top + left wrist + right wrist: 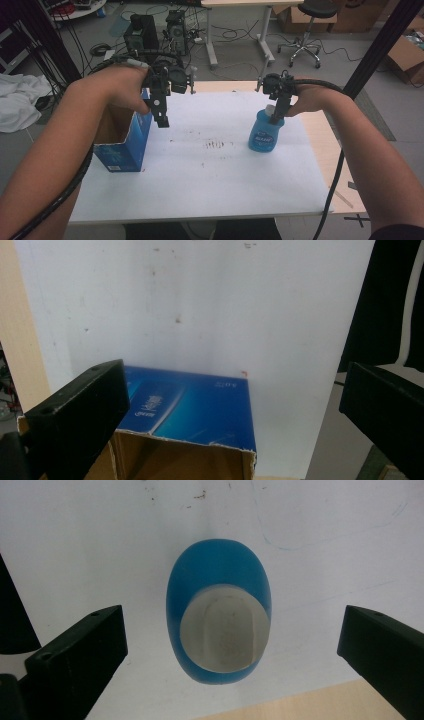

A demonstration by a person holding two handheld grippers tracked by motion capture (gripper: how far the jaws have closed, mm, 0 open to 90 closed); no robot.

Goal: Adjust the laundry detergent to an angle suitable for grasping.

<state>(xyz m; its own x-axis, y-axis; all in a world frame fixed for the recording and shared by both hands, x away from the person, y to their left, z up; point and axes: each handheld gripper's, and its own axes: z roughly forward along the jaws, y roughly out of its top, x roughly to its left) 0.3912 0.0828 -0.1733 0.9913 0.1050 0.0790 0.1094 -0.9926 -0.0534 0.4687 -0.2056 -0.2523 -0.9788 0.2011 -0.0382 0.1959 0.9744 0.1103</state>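
From the high view, the right gripper [276, 117] hangs directly over the upright blue bottle [265, 132] at the right of the white table [225, 180], while the left gripper [161, 120] hovers well apart beside the open blue carton [125, 150]. The left gripper view shows its jaws spread wide above the carton's torn rim [185, 440]. The right gripper view looks straight down the bottle's vertical axis, its white cap [225, 635] centred between jaws spread wide, touching neither.
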